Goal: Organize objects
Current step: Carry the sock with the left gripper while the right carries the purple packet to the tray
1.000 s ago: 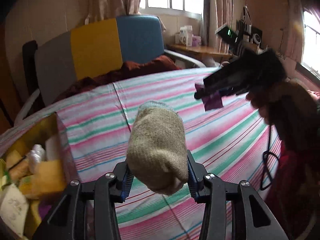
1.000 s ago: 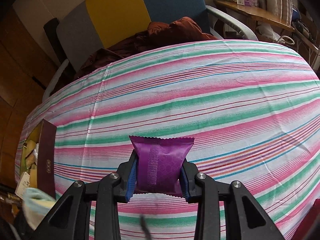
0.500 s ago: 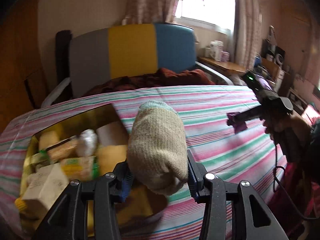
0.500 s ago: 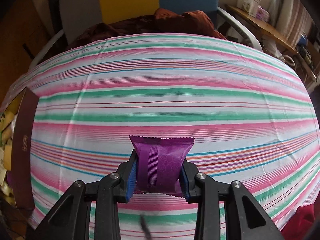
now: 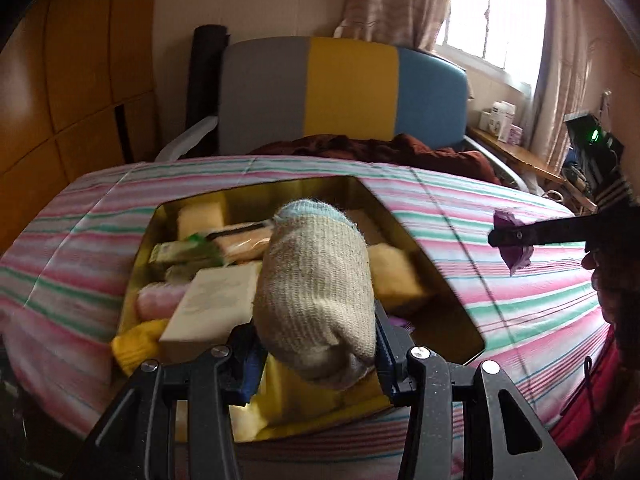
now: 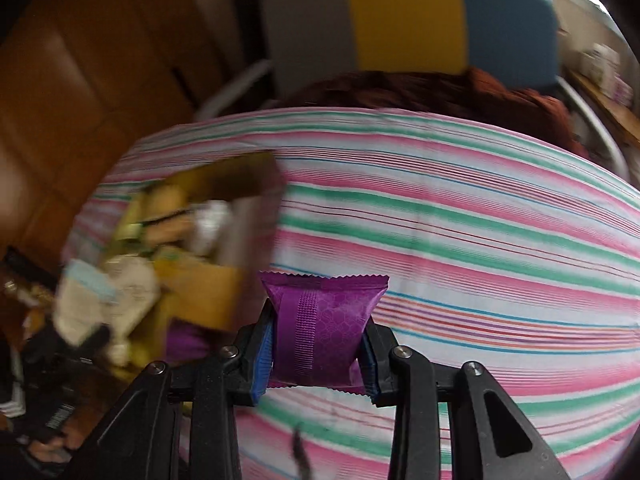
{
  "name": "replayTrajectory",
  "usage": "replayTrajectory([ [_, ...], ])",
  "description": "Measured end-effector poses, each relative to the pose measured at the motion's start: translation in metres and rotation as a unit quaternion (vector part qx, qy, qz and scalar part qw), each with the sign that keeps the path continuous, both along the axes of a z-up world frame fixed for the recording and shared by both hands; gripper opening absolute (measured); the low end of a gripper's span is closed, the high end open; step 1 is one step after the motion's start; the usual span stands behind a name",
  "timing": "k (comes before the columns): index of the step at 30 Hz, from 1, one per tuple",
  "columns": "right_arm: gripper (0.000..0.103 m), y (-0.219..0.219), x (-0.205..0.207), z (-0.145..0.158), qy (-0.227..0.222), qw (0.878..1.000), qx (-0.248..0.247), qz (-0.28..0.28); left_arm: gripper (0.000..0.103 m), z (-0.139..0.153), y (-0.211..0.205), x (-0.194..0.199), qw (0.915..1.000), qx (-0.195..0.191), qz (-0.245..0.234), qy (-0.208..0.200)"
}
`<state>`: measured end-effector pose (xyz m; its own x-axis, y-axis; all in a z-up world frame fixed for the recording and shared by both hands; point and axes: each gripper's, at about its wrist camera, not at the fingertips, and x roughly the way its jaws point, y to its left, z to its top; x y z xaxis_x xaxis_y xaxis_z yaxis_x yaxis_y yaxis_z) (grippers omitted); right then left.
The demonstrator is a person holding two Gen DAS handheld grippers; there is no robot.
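Both our grippers have swung across the striped bed toward the box (image 5: 432, 268), which now sits right under the sock.

We see the box already crowded with packets and sponges; our left gripper (image 5: 316, 356) jaws clamp the sock (image 5: 316, 300) above it, our right gripper (image 6: 316, 356) jaws clamp the purple packet (image 6: 320, 320) beside it. Neither is dropped in yet, and free space looks scarce.

rolled beige sock (image 5: 316, 300), blue cuff, upright, pinched btw left fingers, over box | purple sachet (image 6: 324, 328), zigzag ends, upright btw right fingers, above striped bed | gold box (image 5: 436, 272) open, full of packets, on bed
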<state>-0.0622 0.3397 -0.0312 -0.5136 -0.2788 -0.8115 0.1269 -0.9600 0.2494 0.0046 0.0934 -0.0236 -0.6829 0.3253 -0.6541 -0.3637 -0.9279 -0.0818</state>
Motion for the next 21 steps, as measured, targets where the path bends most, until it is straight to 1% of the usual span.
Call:
replayTrajectory([
  [3, 0.035, -0.031, -0.001, 0.004, 0.011, 1.0, -0.011, 0.021, 0.046, -0.004, -0.009, 0.001, 0.9999, -0.002, 0.01, -0.003],
  [8, 0.035, -0.067, -0.008, 0.01, 0.023, 0.998, -0.013, 0.051, 0.046, 0.002, -0.007, 0.003, 0.9998, -0.005, 0.007, 0.015],
  [10, 0.035, -0.074, -0.012, 0.013, 0.026, 0.998, -0.01, 0.057, 0.046, 0.003, -0.004, 0.003, 0.9998, -0.009, 0.004, 0.02],
  [15, 0.035, -0.086, -0.024, 0.022, 0.033, 0.997, -0.004, 0.065, 0.046, 0.0, 0.001, -0.001, 0.9998, -0.014, 0.001, 0.014],
  [21, 0.035, -0.094, -0.039, 0.023, 0.034, 0.997, 0.0, 0.073, 0.047, -0.007, 0.006, -0.008, 0.9998, -0.02, 0.0, 0.003],
])
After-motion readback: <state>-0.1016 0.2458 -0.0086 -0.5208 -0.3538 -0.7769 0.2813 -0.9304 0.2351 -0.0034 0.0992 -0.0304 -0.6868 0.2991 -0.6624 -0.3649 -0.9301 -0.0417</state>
